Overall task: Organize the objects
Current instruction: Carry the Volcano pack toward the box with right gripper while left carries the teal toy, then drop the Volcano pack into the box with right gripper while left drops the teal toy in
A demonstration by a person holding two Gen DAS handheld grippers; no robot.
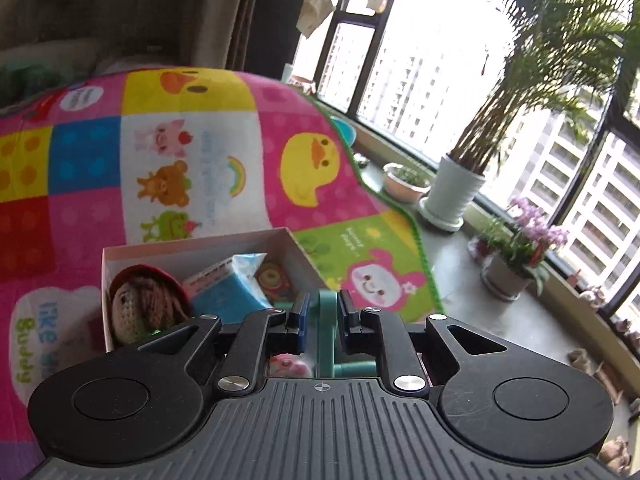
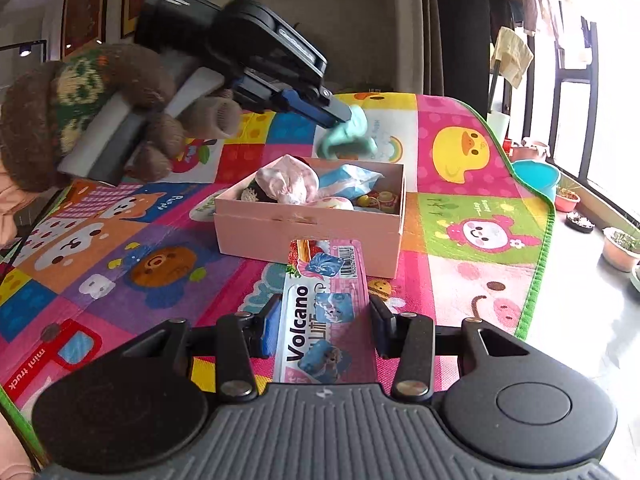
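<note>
Holding a mint green plastic toy (image 1: pixel 326 322) between its blue pads, the left gripper (image 1: pixel 323 316) is clenched on it; in the left wrist view the toy stands upright in the lower middle of the frame, pinched from both sides. In the right wrist view the same gripper (image 2: pixel 340 114) comes in from the upper left and the green toy (image 2: pixel 348 136) hangs from its tip, above the far edge of the pink box (image 2: pixel 308 228) and not touching it.

The box is open and sits in the middle of the frame on a colourful play mat (image 2: pixel 472 184). Inside it lie a crocheted doll (image 1: pixel 140 304) at the left end, a blue tissue pack (image 1: pixel 232 288) beside it, and a white and pink cloth bundle (image 2: pixel 286 184) near the front wall.

The right gripper (image 2: pixel 324 320) is grasping a flat pink packet with the word "Volcano" (image 2: pixel 326 312). The packet stands between the two pads in the lower middle of the frame, and its far end covers part of the front wall of the box.

A person's arm in a brown knitted sleeve (image 2: pixel 68 108) is at the upper left.
</note>
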